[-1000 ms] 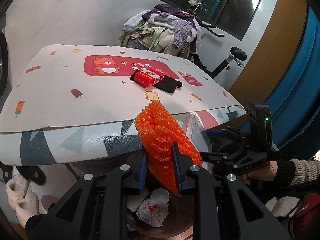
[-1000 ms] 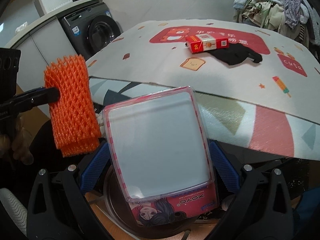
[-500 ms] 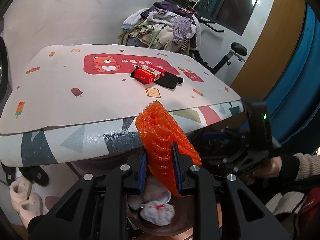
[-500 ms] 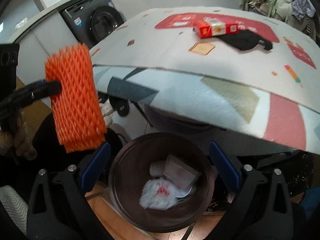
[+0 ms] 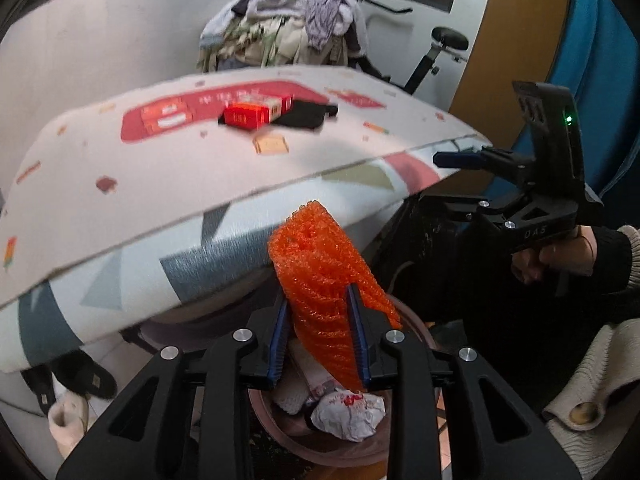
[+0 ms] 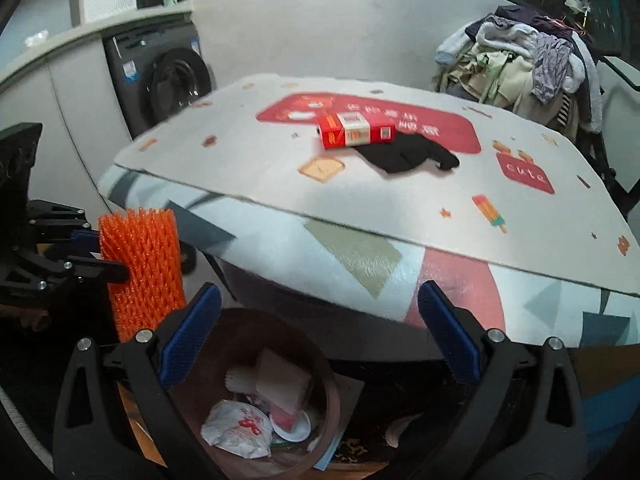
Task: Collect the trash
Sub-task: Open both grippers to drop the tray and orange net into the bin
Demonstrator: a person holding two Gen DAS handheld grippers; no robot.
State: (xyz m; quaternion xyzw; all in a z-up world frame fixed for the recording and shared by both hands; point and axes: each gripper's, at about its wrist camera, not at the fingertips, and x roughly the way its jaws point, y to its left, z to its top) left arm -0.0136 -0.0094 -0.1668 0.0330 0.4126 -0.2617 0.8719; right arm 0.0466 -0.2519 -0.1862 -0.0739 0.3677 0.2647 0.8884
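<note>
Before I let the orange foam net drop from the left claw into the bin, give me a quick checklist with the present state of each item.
1. Orange foam net held between the pads of the left claw, whose jaws have just been opening slightly: ok.
2. Net over the mouth of the trash bin: ok in the left wrist view; from the right wrist view it looks close to the bin's left rim, so cannot tell.
3. Room left in the bin: ok, trash lies low inside.
4. Right claw open and empty: ok.
5. Right claw out of the drop path: cannot tell.
6. Table cleared: not ok, the red box and black cloth remain.
</note>
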